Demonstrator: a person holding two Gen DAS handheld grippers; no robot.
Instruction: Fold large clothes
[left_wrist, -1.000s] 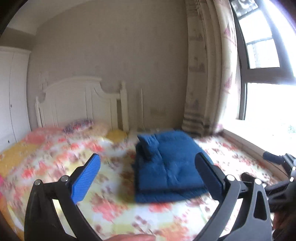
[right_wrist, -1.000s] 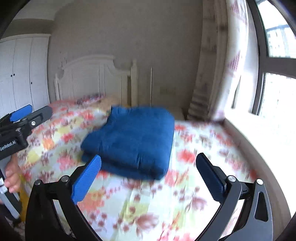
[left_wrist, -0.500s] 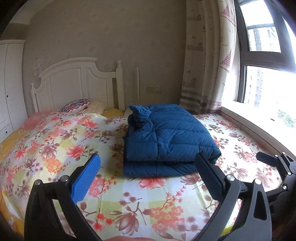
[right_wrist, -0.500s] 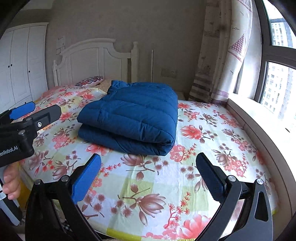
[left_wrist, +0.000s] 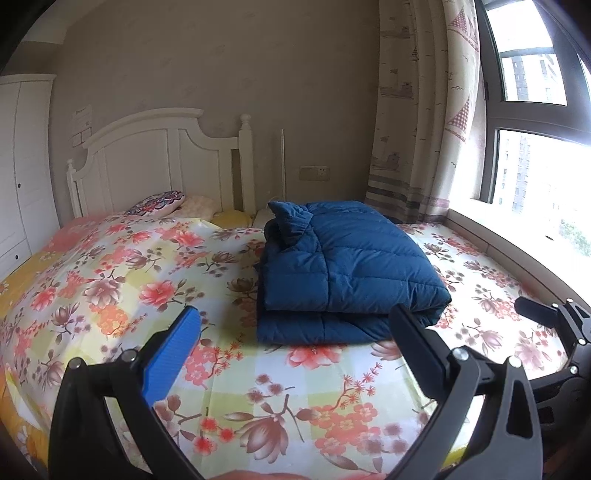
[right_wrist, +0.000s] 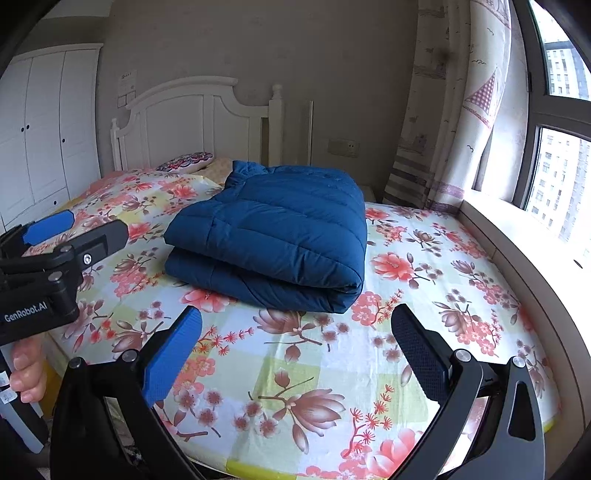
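Floral bedsheet is carrying the folded blue jacket, lying mid-bed toward the window side; left gripper and right gripper are hovering spread wide, holding nothing.

floral bed, white headboard, curtain, wardrobe

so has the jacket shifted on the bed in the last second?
No. The jacket sits by the same flowers on the sheet; only the cameras moved.
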